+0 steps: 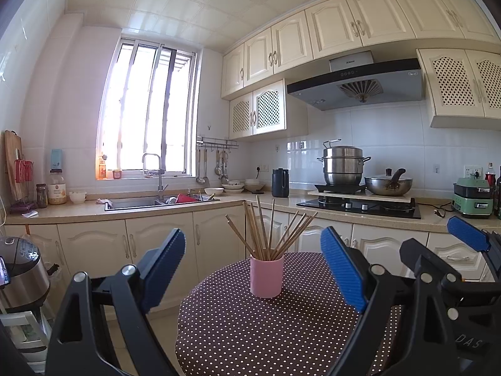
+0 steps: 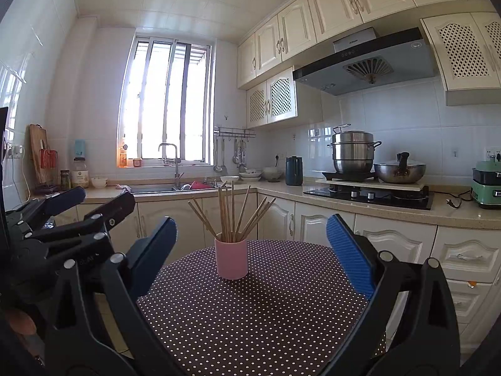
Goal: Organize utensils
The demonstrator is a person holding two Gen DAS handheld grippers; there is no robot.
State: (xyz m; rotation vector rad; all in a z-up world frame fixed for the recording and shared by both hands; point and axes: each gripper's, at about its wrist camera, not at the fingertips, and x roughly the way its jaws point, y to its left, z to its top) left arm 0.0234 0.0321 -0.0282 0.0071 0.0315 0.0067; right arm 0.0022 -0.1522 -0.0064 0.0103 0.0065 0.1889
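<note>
Left wrist view shows the left tool (image 1: pixel 253 269) spread wide and empty, the right tool (image 2: pixel 252 255) likewise, both level before a pink cylindrical cup (image 1: pixel 266 275) of wooden chopsticks (image 1: pixel 269 232) standing upright on the polka-dot counter (image 1: pixel 250 338).

A pink cup (image 1: pixel 266 277) stands upright on the round table with the dotted brown cloth (image 1: pixel 250 329), close to the far edge of the table. Inside it stand many thin wooden chopsticks (image 1: pixel 266 235). They lean apart like a fan, some to the left, some to the right, and their upper ends rise well above the rim.
</note>
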